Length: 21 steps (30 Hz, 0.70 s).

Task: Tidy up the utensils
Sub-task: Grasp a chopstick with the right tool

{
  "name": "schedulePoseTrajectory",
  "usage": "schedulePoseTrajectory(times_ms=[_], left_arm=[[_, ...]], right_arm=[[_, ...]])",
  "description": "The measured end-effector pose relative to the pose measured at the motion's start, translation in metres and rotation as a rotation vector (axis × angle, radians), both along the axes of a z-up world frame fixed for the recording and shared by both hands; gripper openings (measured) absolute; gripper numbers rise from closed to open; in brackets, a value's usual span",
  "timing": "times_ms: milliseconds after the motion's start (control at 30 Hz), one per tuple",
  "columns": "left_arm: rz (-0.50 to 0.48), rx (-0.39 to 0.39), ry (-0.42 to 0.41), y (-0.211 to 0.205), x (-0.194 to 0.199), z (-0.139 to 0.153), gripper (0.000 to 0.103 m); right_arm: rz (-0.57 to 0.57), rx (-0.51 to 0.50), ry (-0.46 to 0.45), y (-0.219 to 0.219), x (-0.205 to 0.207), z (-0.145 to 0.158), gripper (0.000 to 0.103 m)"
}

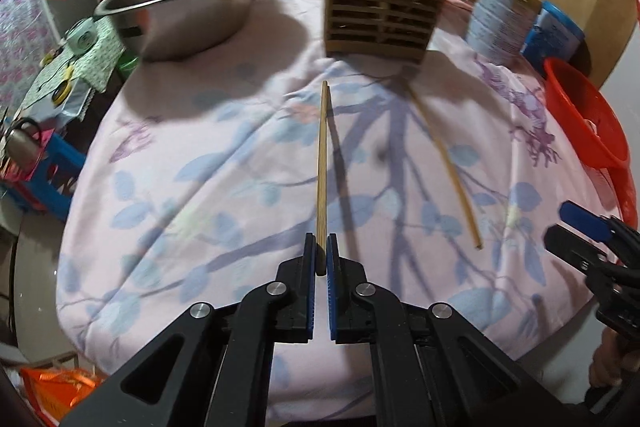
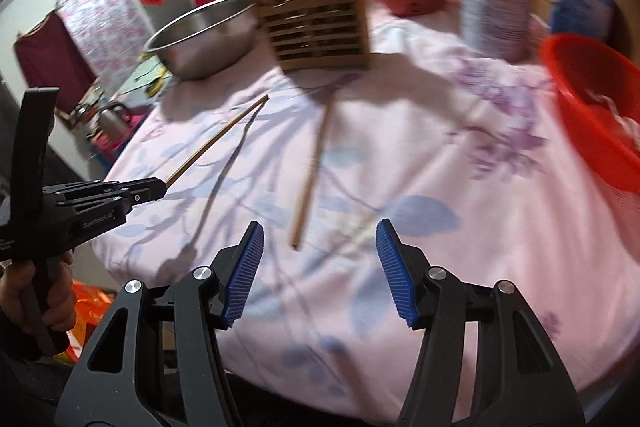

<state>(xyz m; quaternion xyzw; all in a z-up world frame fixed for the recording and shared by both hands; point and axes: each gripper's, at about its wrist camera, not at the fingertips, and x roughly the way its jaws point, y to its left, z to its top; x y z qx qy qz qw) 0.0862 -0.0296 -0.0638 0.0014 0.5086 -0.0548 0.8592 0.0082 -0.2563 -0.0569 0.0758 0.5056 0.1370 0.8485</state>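
Left gripper point(image 1: 320, 251) fingers clamped on one chopstick point(image 1: 322, 163) lifted over the floral surface point(image 1: 200, 167), right gripper point(image 2: 320, 263) fingers half spread and empty just short of a second chopstick point(image 2: 312, 167) lying before the wooden slatted holder point(image 1: 384, 19).

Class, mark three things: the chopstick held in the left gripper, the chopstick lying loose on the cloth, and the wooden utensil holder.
held chopstick point(image 1: 322, 163), left wrist view, mid-shaft.
loose chopstick point(image 2: 311, 175), right wrist view, mid-shaft.
wooden utensil holder point(image 1: 382, 17), left wrist view, slatted front.
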Motion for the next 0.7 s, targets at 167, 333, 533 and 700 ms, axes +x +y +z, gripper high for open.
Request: schedulePoseTrajectory(times_ms=[167, 333, 533, 700], left_arm=[[0.027, -0.001, 0.016, 0.012, -0.008, -0.002, 0.005], [0.029, -0.001, 0.022, 0.014, -0.009, -0.003, 0.006], [0.018, 0.005, 0.034, 0.014, -0.006, -0.006, 0.005], [0.003, 0.015, 0.036, 0.014, -0.002, -0.005, 0.005]], right_arm=[[0.072, -0.033, -0.018, 0.025, 0.002, -0.021, 0.036], [0.069, -0.03, -0.014, 0.03, 0.003, -0.034, 0.022], [0.055, -0.041, -0.01, 0.032, 0.005, -0.05, 0.017], [0.053, -0.096, -0.085, 0.036, -0.003, -0.055, 0.009]])
